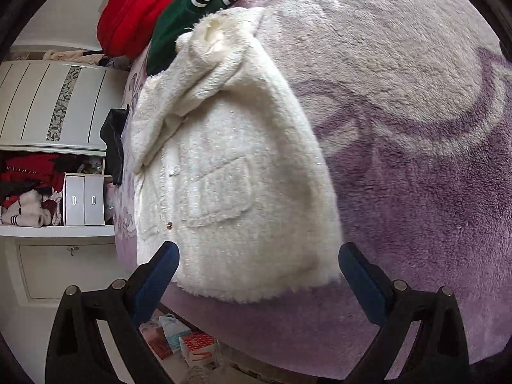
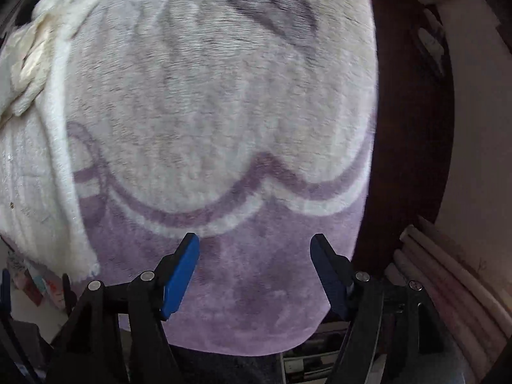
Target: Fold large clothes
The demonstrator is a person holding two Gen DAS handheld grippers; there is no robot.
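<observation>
Purple-and-cream plush blanket (image 1: 416, 160) covers the bed, and on it lies the white fleece jacket (image 1: 230, 176), folded, pocket up, with a green garment (image 1: 179, 22) and a red garment (image 1: 134, 12) beyond its collar. Left gripper (image 1: 259, 264) hangs over the jacket's near hem, jaws spread and empty. Right gripper (image 2: 254, 256) is likewise spread over bare blanket, the jacket at its left, somewhat blurred.

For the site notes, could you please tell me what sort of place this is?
Probably a bedroom: a plush purple blanket covers what looks like a bed, a white coat lies on it, and a wardrobe with clothes on its shelf stands beside.
</observation>
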